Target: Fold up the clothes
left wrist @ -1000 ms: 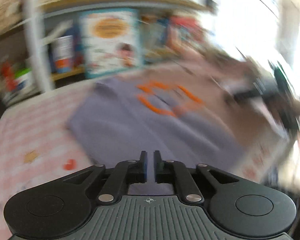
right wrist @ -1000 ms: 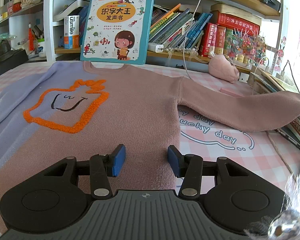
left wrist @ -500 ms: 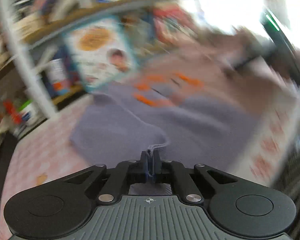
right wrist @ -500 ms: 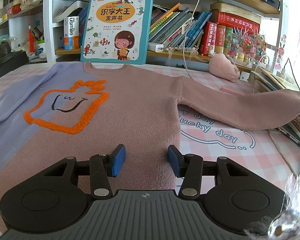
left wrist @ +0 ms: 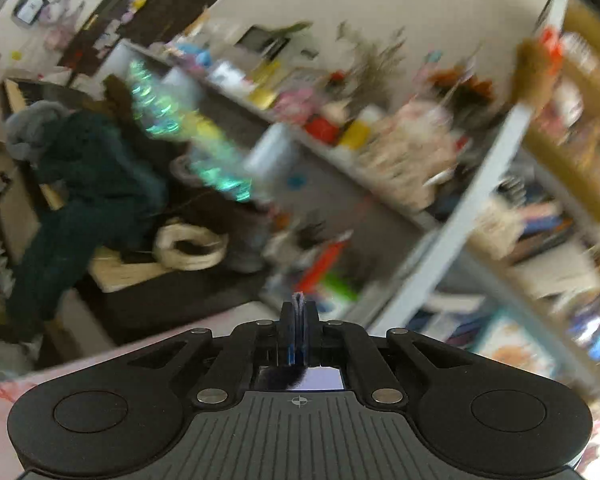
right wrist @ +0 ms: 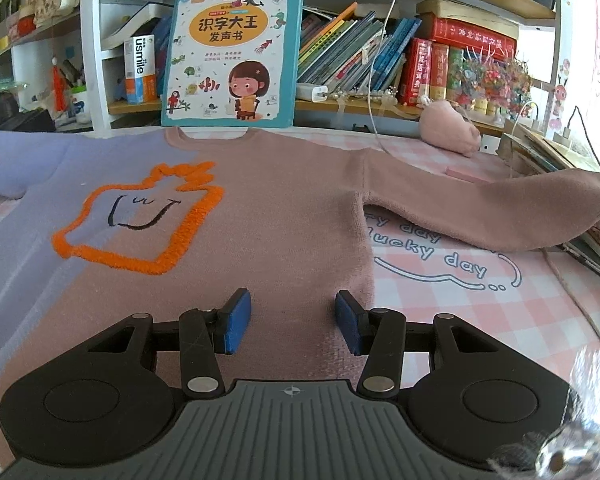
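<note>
Left wrist view: my left gripper (left wrist: 299, 312) has its jaws clenched on a thin edge of lilac knit fabric (left wrist: 298, 298), which shows as a sliver between the pads; the blurred view looks out at cluttered shelves (left wrist: 340, 148), so I cannot see the rest of the cloth from here.

Right wrist view, left to right: the lilac and dusty-pink knit sweater with an orange outlined face motif (right wrist: 284, 216) lies flat on the pink checked counter (right wrist: 500, 312), lilac half at the left, pink half in the middle, its neckline at the far edge below a teal children's picture book (right wrist: 232, 52) propped against the bookshelf. My right gripper (right wrist: 292, 320) hovers over the near hem with jaws released, nothing between them. The pink right sleeve (right wrist: 500, 216) stretches out to the right, its cuff draped over a stack of books (right wrist: 596, 248).

Risks, as I judge them: the thin pinch at the left may slip under the garment's weight, dropping the fold; pulling the body without pinning it may drag the sleeve off the stack and skew the fold.
</note>
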Available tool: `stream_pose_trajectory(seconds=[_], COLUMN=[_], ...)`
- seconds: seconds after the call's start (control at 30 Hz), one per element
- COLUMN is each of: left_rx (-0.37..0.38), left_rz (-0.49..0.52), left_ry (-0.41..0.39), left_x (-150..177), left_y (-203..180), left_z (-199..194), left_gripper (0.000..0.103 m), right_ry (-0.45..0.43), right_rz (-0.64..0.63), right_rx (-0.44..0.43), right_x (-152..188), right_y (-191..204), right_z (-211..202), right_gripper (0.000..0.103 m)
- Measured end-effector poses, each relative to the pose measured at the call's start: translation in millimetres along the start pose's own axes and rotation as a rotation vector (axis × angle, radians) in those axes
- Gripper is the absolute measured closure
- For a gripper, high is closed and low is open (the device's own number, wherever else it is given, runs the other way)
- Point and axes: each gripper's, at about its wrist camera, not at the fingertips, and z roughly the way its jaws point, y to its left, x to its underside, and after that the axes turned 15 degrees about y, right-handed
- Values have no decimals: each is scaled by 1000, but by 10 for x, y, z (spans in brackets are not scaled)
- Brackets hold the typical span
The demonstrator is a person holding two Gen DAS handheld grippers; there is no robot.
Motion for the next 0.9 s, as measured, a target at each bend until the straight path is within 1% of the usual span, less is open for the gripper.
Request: stream_pose_trajectory(seconds=[0.1,0.4,0.53,0.63,0.7,0.77,0.8,0.83,0.87,0.9], left_rx=[-58,-160,-205,-238,-261,-258,-255,-232,-205,-164], left_rz=[-10,56,86,109,124,186,220,257,295,332], left_ry=[52,63,67,70,72,64,59,73,91,129], left_x=[22,-12,-28,-40,-48,25,65,126,192,274], left_y=[163,181,187,191,194,76,11,-68,-149,-234], left_z=[134,141,141,141,141,4,-70,-131,-189,-217], left_gripper=[99,99,99,97,92,80,76,69,65,63], right_ry=[9,37,34,27,28,30,31,32,32,32], right_rz=[-2,-21,-34,-48,-46,-37,-32,-27,-26,-28], right_rx=[3,14,19,21,13,-2,-10,-17,-22,-23], right_x=[-21,-111,-132,-135,-135,-130,-127,-125,-121,-115], right_y=[34,205,293,297,261,224,205,187,177,180], right_z=[11,52,69,83,86,83,82,80,78,74], right_gripper=[58,58,58,58,54,54,54,54,54,54])
